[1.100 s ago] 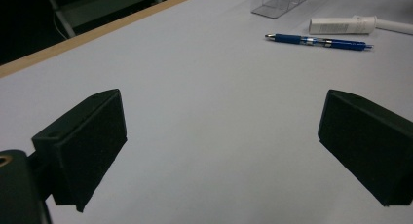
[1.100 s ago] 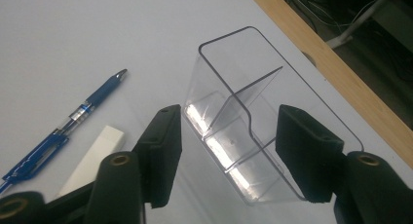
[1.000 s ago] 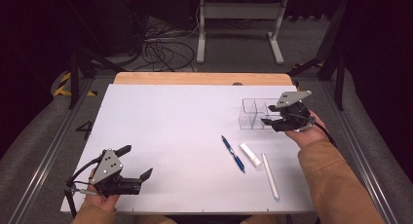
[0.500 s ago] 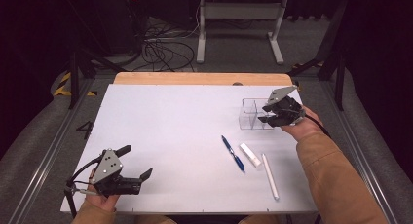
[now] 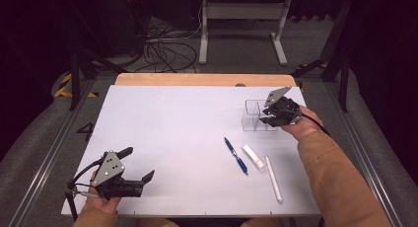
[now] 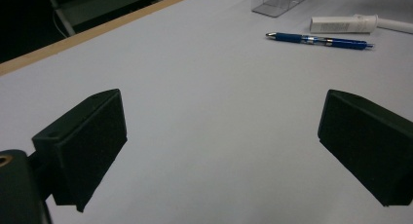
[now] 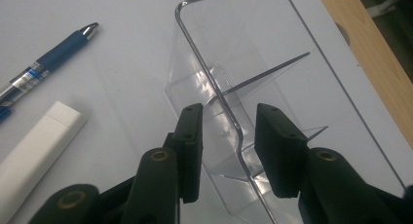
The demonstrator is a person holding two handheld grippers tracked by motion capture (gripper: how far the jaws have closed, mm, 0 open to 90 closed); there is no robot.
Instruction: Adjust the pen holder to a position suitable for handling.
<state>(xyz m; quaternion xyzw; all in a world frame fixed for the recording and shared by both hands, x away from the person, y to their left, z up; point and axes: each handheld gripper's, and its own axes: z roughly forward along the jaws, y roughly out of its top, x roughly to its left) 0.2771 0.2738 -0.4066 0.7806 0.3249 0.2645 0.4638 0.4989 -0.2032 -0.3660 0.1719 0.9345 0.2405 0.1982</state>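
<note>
Your right gripper has its 2 jaws straddling the near long wall of the clear divided tray, 1 inside and 1 outside; they have just been closing, but a thin gap still shows on each side of the rim, so nothing is pinched. Just beyond the outer jaw lie the white eraser and blue pen, well apart from the tray, while past the inner jaw the tray's far wall runs close to the table's wooden edge. Your left gripper holds its jaws spread wide over bare white table, with open surface all around.
</note>
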